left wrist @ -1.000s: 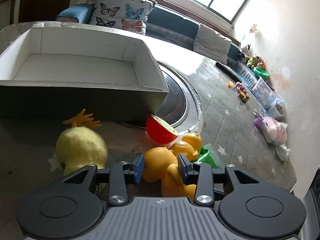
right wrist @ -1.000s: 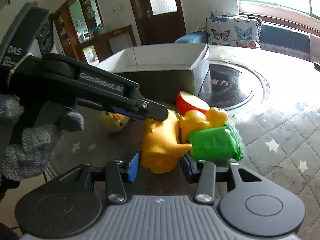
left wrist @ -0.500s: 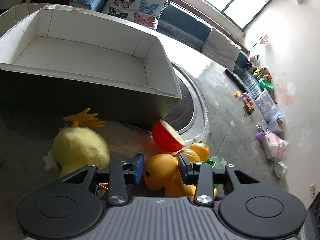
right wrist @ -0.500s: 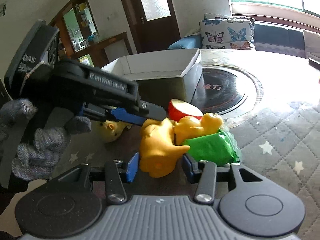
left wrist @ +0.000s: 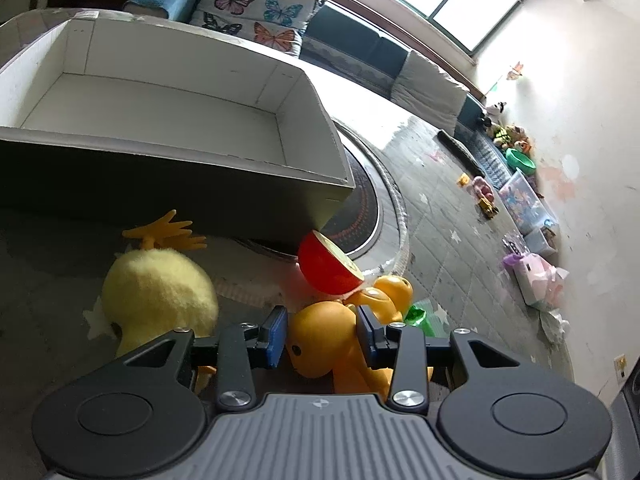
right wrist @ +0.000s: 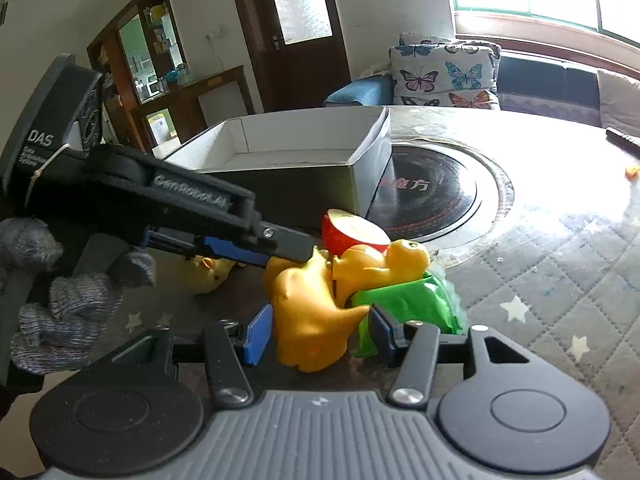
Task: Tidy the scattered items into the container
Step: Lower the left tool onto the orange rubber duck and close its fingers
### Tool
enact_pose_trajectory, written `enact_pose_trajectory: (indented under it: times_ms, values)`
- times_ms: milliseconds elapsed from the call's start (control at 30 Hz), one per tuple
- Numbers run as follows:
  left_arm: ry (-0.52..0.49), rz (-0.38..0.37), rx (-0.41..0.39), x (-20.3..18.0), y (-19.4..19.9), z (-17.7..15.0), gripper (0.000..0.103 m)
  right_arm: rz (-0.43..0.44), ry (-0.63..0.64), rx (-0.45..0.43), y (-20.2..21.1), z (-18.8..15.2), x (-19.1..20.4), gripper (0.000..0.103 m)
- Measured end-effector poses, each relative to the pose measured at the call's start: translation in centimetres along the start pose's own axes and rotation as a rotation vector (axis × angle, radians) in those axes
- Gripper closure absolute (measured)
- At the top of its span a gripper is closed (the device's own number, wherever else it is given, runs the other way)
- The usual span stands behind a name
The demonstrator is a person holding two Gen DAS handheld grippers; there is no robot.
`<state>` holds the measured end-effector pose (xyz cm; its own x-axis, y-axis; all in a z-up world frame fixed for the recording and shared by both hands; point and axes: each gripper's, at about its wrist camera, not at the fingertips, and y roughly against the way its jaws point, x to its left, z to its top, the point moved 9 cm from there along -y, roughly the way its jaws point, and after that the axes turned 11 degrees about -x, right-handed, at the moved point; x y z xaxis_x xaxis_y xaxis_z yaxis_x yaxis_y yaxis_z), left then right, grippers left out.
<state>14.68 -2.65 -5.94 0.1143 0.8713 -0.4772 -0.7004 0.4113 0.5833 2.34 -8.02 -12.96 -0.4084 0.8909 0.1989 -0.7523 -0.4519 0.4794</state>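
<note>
An orange rubber toy [left wrist: 324, 332] sits between the jaws of my left gripper [left wrist: 322, 330], which is shut on it just above the mat. In the right wrist view the same toy [right wrist: 308, 312] stands between the open jaws of my right gripper [right wrist: 316, 336], whose pads do not touch it. The left gripper [right wrist: 304, 250] reaches in from the left there. A red apple half [left wrist: 328, 266], a smaller orange duck [right wrist: 384, 264] and a green packet [right wrist: 404, 304] crowd around the toy. A yellow plush chick [left wrist: 160, 292] lies to the left. The open white box [left wrist: 168, 120] stands behind.
A round dark disc [right wrist: 432, 196] is set into the quilted star-print mat [right wrist: 560, 272] beside the box. Butterfly cushions [right wrist: 444, 76] and a sofa line the far side. Toy bins and clutter [left wrist: 520, 200] sit along the right wall.
My left gripper has lifted and tilted with the orange toy, so the box now looks nearer and larger. My right gripper has stayed open around the toy's lower part.
</note>
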Motion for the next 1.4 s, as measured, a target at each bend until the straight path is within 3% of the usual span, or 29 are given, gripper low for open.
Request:
enact_pose_trajectory:
  times_ms: [333,833,1267,1400]
  values:
    - [-0.004,-0.020,-0.008,0.0,0.9,-0.1,0.064,0.049,0.079,0.020,0.7,-0.3,2.0,0.048]
    - [-0.041,-0.018,0.002,-0.5,-0.4,-0.1,0.060,0.023,0.128,0.083,-2.2,-1.4,2.5,0.054]
    - [-0.007,-0.046,-0.002,-0.4,-0.3,-0.6,0.059,0.037,0.110,0.063,-1.9,-1.6,2.9,0.058]
    - [-0.017,-0.048,-0.051,-0.9,0.7,1.5,0.060,0.041,0.130,0.043,-1.2,-1.0,3.3,0.058]
